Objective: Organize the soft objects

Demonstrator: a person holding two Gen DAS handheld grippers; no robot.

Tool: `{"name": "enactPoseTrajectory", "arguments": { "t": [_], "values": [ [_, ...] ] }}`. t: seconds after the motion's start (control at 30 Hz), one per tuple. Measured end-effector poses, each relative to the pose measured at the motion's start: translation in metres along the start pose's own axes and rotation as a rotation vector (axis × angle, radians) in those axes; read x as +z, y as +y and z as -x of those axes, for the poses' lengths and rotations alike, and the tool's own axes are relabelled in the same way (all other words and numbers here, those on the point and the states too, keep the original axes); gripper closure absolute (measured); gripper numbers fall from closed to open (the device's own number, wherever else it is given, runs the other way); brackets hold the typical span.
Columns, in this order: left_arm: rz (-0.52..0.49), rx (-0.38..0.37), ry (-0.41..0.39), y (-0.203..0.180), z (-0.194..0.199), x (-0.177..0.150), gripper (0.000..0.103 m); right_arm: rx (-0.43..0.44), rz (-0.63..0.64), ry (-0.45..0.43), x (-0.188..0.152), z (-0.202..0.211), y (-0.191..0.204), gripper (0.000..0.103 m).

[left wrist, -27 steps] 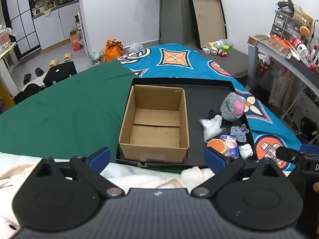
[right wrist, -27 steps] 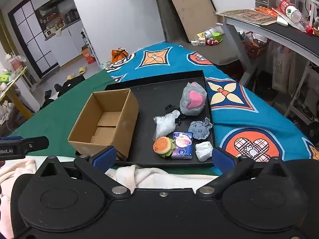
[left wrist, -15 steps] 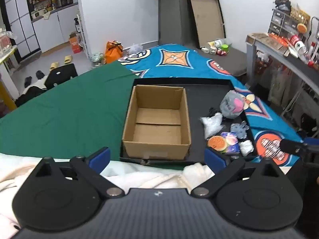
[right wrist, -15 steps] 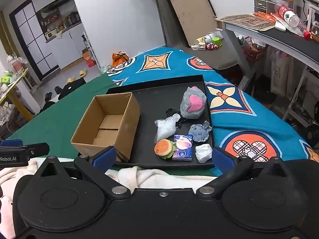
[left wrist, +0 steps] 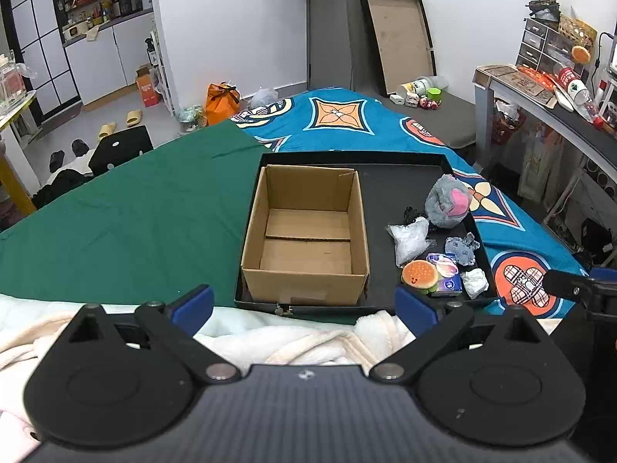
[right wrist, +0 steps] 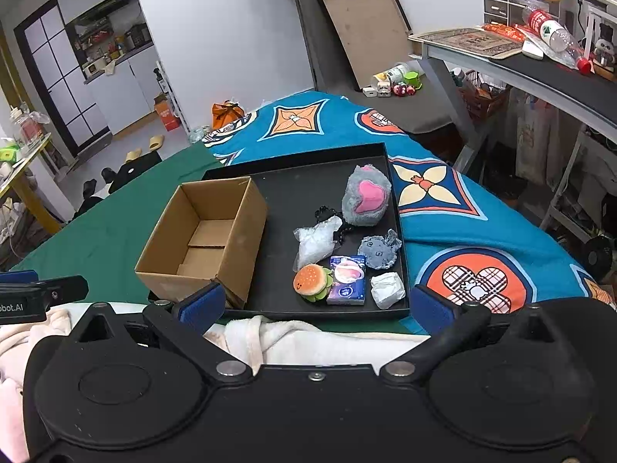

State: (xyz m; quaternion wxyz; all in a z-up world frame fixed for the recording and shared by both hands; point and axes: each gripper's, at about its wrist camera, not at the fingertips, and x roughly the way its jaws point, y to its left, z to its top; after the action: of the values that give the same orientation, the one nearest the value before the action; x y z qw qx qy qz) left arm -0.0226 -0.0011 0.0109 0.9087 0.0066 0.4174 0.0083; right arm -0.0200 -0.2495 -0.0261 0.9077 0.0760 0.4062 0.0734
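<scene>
An open, empty cardboard box (left wrist: 306,237) (right wrist: 204,241) stands at the left of a black tray (left wrist: 389,185) (right wrist: 293,200). To its right lie a grey plush with a pink heart (left wrist: 447,200) (right wrist: 366,200), a clear plastic bag (left wrist: 409,237) (right wrist: 314,241), a burger plush (left wrist: 419,274) (right wrist: 311,281), a tissue pack (right wrist: 347,279), a small grey plush (right wrist: 380,249) and a white wad (right wrist: 387,289). My left gripper (left wrist: 304,305) is open and empty, short of the box. My right gripper (right wrist: 314,306) is open and empty, short of the tray's near edge.
The tray lies on a bed with a green cloth (left wrist: 127,208) and a blue patterned cover (right wrist: 443,200). A white fleece blanket (left wrist: 293,341) lies under both grippers. A desk (right wrist: 540,65) stands at the right. The floor at the left holds slippers and bags.
Both grippers have pulled back and risen a little, so the tray looks smaller and farther. Both stay open. Nothing on the tray has moved.
</scene>
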Motion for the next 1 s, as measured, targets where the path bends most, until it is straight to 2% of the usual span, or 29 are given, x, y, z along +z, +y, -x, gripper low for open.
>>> {"name": "enactPoseTrajectory", "arguments": {
  "t": [0.33, 0.83, 1.0],
  "values": [
    [-0.016, -0.010, 0.002, -0.002, 0.004, -0.006, 0.003, 0.000, 0.021, 0.004, -0.002, 0.004, 0.004, 0.000],
    [0.009, 0.008, -0.003, 0.006, 0.009, -0.007, 0.003, -0.006, 0.005, -0.025, -0.004, 0.010, -0.001, 0.000],
    [0.021, -0.008, 0.002, 0.009, 0.010, -0.008, 0.003, -0.015, 0.002, -0.029, -0.005, 0.010, -0.003, 0.000]
  ]
}}
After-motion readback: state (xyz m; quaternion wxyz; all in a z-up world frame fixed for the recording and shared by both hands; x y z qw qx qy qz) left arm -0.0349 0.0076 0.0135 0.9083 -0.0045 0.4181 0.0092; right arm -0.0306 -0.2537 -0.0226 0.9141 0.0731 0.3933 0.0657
